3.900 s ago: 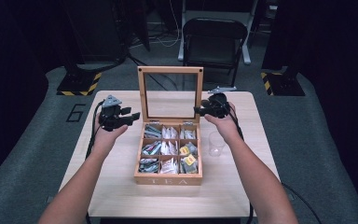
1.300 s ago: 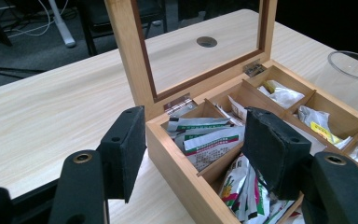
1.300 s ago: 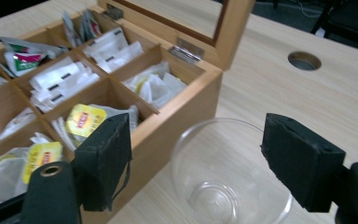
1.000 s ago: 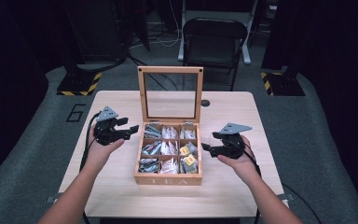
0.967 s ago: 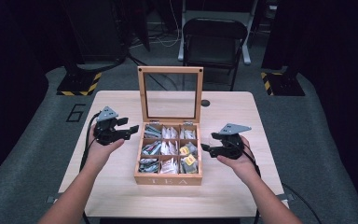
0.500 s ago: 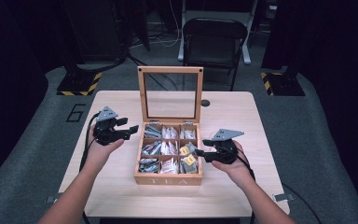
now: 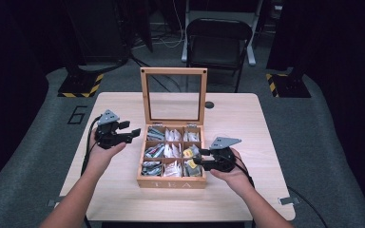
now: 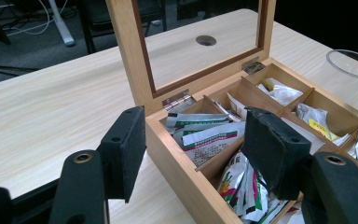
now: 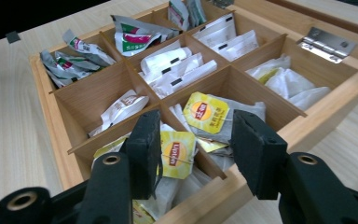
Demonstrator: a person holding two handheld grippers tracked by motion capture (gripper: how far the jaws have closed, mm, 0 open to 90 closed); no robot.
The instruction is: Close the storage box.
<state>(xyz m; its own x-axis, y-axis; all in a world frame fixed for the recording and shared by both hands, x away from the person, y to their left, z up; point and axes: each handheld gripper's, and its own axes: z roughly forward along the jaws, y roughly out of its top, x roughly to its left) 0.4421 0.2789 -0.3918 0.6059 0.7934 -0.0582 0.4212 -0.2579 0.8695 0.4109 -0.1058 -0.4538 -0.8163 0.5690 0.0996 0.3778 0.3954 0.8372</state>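
**Ana:** Tea box (image 7: 172, 152) first, from the high view: it sits mid-table with its glass lid (image 7: 173, 96) standing upright at the back. The left gripper (image 7: 127, 133) hovers just beside the box's left wall, and the right gripper (image 7: 200, 156) leans in over its right wall toward the yellow-tagged tea bags (image 7: 188, 152).

**Ben:** And the jaws?

**Ana:** From up there, hard to read. In the left gripper view, the jaws stand apart with nothing between them, one on each side of the box's near corner (image 8: 186, 186). A glass bowl (image 8: 352, 63) sits beyond the box; I can't make it out from above.

**Ben:** The right gripper view?

**Ana:** Its jaws have just been closing, yet still gape. They straddle the divider (image 9: 193, 149) between two compartments at the box's near edge, with one yellow tag (image 9: 175, 156) on either side and the other yellow tag (image 9: 207, 112) just behind. Neither pad presses on anything yet.

**Ben:** So the risk?

**Ana:** My guess: closing as they stand, the pads pinch the wooden divider instead of a bag, or catch two tags at once. A tag alone could also tear from its string, and a snagged grip might drag the box toward the right gripper.
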